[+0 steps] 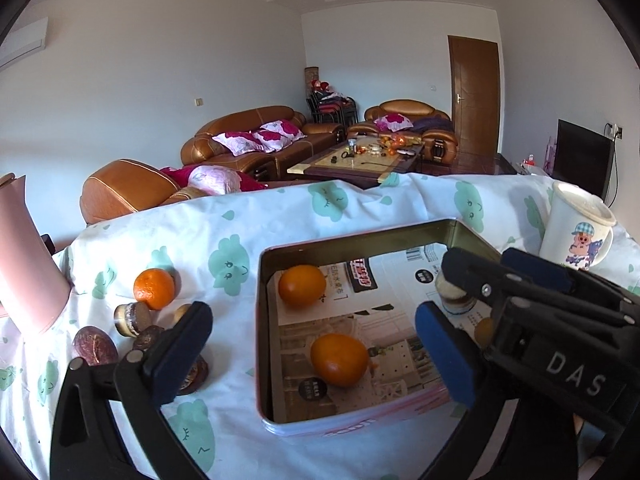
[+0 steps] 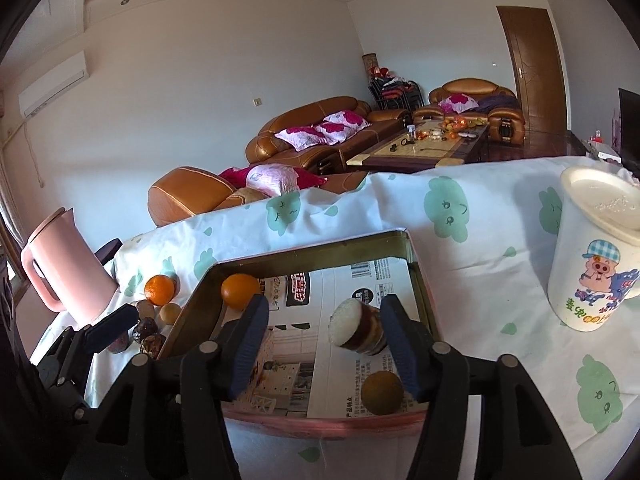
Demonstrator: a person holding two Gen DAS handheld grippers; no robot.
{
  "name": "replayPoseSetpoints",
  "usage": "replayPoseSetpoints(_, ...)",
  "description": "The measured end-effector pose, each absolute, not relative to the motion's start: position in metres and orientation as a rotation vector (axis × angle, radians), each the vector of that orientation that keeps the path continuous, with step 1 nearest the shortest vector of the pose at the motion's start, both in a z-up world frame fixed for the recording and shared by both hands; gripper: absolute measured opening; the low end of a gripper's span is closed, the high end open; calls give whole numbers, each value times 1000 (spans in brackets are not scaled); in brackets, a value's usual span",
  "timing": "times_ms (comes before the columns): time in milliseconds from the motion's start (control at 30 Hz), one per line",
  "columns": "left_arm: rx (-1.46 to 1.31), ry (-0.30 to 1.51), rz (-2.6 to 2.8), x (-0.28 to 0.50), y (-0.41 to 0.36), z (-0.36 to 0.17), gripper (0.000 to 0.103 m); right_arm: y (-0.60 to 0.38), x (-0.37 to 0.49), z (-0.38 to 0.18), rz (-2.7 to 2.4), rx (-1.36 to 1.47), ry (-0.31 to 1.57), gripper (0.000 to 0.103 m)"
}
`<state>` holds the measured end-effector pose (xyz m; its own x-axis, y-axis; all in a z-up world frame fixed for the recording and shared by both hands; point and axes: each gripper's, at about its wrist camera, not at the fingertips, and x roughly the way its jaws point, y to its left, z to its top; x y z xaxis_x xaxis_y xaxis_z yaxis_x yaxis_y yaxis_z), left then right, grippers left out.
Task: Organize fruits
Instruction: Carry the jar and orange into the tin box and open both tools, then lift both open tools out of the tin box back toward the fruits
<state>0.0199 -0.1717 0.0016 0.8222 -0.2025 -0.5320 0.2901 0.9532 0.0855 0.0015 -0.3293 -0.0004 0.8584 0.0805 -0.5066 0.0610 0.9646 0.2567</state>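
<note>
A metal tin (image 1: 264, 320) lined with printed paper sits on the cloud-print tablecloth; it also shows in the right wrist view (image 2: 420, 292). Two oranges (image 1: 302, 285) (image 1: 339, 360) lie in it. My left gripper (image 1: 312, 356) is open above the tin's near left. My right gripper (image 2: 324, 344) is open inside the tin, its right finger beside a layered brown-and-white piece (image 2: 358, 328). A small brownish fruit (image 2: 382, 393) lies near it. Left of the tin lie an orange (image 1: 154, 288) and several dark brown fruits (image 1: 94, 346).
A pink pitcher (image 2: 64, 272) stands at the table's left edge. A white lidded cartoon cup (image 2: 592, 248) stands to the right of the tin. The table's far edge drops off toward sofas and a coffee table behind.
</note>
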Motion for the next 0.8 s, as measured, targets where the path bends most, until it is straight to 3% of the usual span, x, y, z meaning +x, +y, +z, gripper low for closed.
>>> replayPoseSetpoints(100, 165, 557, -254, 20, -171, 1, 103, -327, -6, 9, -39, 225, 481, 65)
replayPoseSetpoints(200, 147, 560, -248, 20, -166, 2, 103, -328, -13, 15, -108, 188, 426, 75)
replayPoseSetpoints(800, 130, 509, -97, 17, -115, 5, 103, -304, -34, 20, -181, 42, 288, 76)
